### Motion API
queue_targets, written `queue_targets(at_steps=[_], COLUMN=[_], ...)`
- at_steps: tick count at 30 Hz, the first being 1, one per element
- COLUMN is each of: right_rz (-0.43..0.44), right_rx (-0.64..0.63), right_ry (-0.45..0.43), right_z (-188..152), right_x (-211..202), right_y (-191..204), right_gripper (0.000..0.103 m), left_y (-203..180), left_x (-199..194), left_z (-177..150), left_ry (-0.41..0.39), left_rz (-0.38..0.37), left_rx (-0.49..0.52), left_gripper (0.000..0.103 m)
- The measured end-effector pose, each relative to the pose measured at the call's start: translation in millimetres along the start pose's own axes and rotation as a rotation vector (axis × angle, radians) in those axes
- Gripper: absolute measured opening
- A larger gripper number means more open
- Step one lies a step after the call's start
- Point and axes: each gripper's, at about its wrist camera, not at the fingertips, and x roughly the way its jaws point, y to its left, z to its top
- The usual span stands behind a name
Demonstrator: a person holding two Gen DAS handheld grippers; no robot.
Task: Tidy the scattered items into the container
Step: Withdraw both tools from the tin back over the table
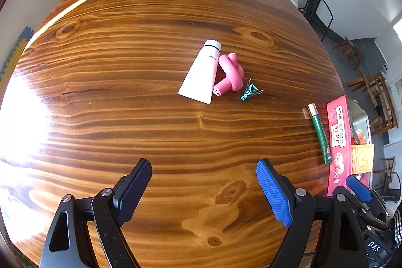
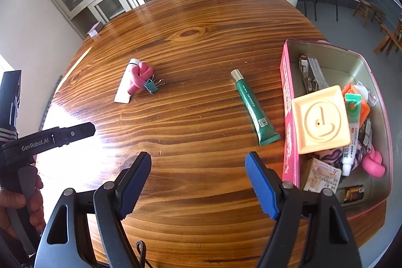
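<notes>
Our right gripper hangs over the wooden table with its jaws wide apart and nothing between them. Our left gripper is wide too, and it holds nothing.

We want all the loose things in the pink tin box. The box sits at the right edge of the table. It already has a lot in it: a yellow square block with a smiley face, a white tube, an orange thing, some metal bits, a pink squishy toy and a small paper box. So we think a big part of the job is done.

Four things are left out on the table. The green tube lies just beside the box, on its left side, near our right gripper. Further off, around the middle of the table, the white tube lies flat. The pink knot toy rests right against it, partly on top. The little green binder clip lies just beside the pink toy.

We think the green tube is the easy one for our right gripper. The little pile in the middle looks best for the left one.
</notes>
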Motion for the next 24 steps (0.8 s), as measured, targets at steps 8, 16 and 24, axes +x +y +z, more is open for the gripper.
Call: queue_targets(at_steps=[8, 16, 24], right_rz=[-0.038, -0.060, -0.069], right_rx=[0.053, 0.079, 0.088], right_ry=[0.021, 0.051, 0.075], right_z=[0, 6, 18], right_x=[9, 24, 40], right_y=[-3, -6, -9], right_gripper=[0.081, 0.081, 0.081], left_y=[10, 18, -6], left_x=[22, 43, 55], left_z=[23, 50, 70], left_ry=[0.019, 0.035, 0.032], left_rz=[0.021, 0.037, -0.052], left_rx=[0.020, 0.019, 0.065], left_gripper=[0.087, 0.087, 0.087])
